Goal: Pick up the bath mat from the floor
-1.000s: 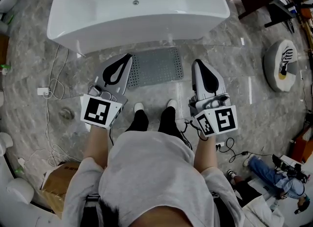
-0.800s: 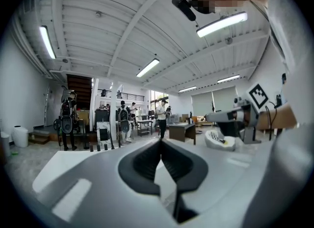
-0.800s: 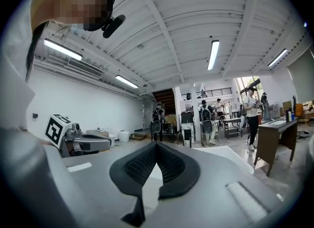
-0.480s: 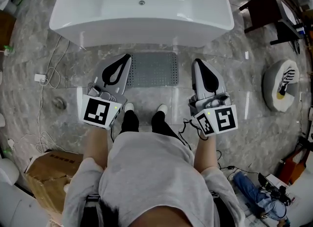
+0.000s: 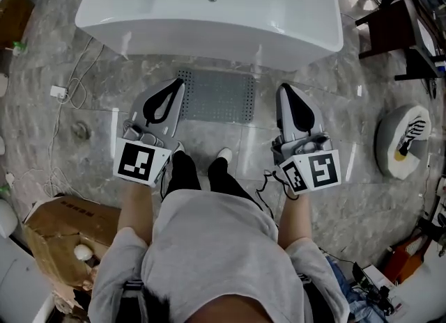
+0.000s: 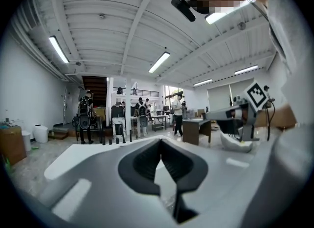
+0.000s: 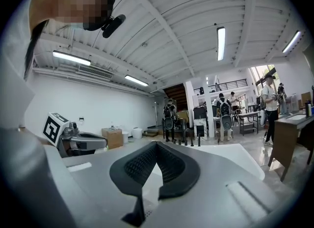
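**Both claws closed and empty, bath mat flat on the floor by the tub**

The person stands facing a white bathtub [image 5: 209,40], holding a gripper out in each hand. The left gripper [image 5: 181,83] has its jaws drawn together: in the left gripper view the black pads meet at the tip, with nothing caught between them. The right gripper [image 5: 284,88] is the same, pads closed tip to tip on nothing. Both point forward toward the tub, roughly level, and their own views look across the tub's rim into the room beyond, where several people stand near desks.

The bath mat [image 5: 223,95] is grey and dotted with small holes. It lies flat on the grey marble floor [image 5: 348,196], its far edge just beside the foot of the tub. In the head view it sits between the two grippers; the left gripper's tip overlaps its left edge in that view, and the right gripper's tip lies just off its right edge. Neither gripper touches it. The person's white shoes [image 5: 224,154] stand on the floor just short of the mat's near edge.

A cardboard box [image 5: 59,227] sits on the floor at the person's left, and a white plug [image 5: 57,92] with a trailing cable lies farther left
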The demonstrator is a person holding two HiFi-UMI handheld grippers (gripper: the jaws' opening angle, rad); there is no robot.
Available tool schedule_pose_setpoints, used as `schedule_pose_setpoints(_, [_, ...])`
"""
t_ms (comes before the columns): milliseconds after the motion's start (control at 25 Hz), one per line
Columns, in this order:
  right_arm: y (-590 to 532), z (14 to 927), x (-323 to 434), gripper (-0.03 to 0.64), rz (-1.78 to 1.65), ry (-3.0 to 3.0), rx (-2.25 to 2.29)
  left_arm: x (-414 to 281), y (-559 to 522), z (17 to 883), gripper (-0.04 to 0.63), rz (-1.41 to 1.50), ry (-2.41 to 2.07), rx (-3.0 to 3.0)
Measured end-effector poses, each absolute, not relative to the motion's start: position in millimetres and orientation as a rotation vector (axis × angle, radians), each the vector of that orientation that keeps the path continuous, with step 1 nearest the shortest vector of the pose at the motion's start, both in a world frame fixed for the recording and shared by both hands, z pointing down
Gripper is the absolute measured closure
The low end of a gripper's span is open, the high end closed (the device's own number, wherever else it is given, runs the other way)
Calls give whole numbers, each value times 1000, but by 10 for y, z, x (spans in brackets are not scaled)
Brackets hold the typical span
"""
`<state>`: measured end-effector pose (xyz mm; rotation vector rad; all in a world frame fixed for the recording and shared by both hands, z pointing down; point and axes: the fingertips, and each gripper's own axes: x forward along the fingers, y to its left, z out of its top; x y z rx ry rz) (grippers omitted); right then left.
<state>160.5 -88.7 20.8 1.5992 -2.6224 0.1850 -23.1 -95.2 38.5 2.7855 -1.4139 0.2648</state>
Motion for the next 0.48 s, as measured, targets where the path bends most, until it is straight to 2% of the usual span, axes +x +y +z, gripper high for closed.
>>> schedule_pose_setpoints(480, [-1175, 983, 1710, 617, 298, -2573, 1572, -348, -1164, 1089, 595, 401, -1428, 2685])
